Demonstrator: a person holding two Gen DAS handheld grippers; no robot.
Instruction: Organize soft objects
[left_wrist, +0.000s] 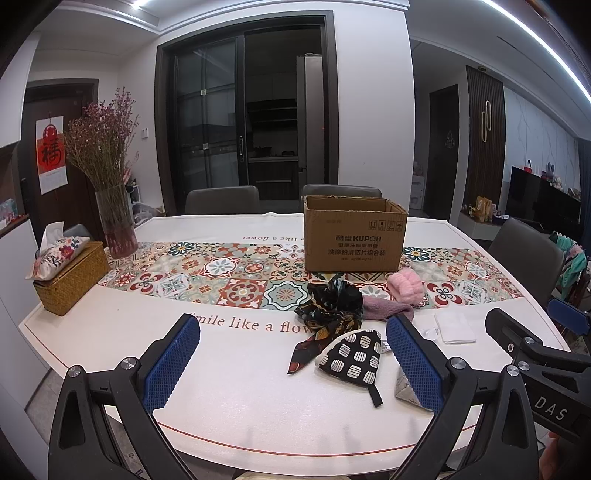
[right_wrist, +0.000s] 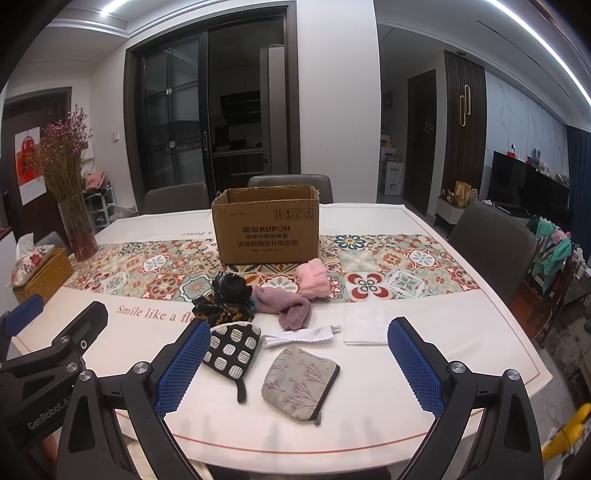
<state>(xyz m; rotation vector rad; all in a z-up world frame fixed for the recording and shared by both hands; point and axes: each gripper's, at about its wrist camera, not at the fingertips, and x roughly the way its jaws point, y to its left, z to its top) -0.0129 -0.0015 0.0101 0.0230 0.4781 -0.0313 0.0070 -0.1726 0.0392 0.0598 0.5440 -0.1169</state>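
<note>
An open cardboard box (left_wrist: 352, 240) (right_wrist: 266, 230) stands on the patterned runner. In front of it lie soft items: a dark patterned scarf (left_wrist: 328, 314) (right_wrist: 223, 301), a mauve fuzzy sock (right_wrist: 284, 304) (left_wrist: 384, 308), a pink fuzzy roll (right_wrist: 313, 278) (left_wrist: 406, 286), a black-and-white spotted pouch (left_wrist: 352, 356) (right_wrist: 231, 349), a grey floral zip pouch (right_wrist: 299, 382), a white cloth (right_wrist: 301, 336) and a folded white square (right_wrist: 364, 325) (left_wrist: 454, 326). My left gripper (left_wrist: 291, 363) is open over the near table edge, left of the pile. My right gripper (right_wrist: 295, 363) is open, straddling the grey pouch.
The white table (left_wrist: 236, 406) carries a vase of dried flowers (left_wrist: 114, 225) and a woven tissue box (left_wrist: 70, 280) at the left. Dark chairs (right_wrist: 491, 243) stand behind and to the right. The other gripper's body (left_wrist: 535, 354) shows at the right of the left wrist view.
</note>
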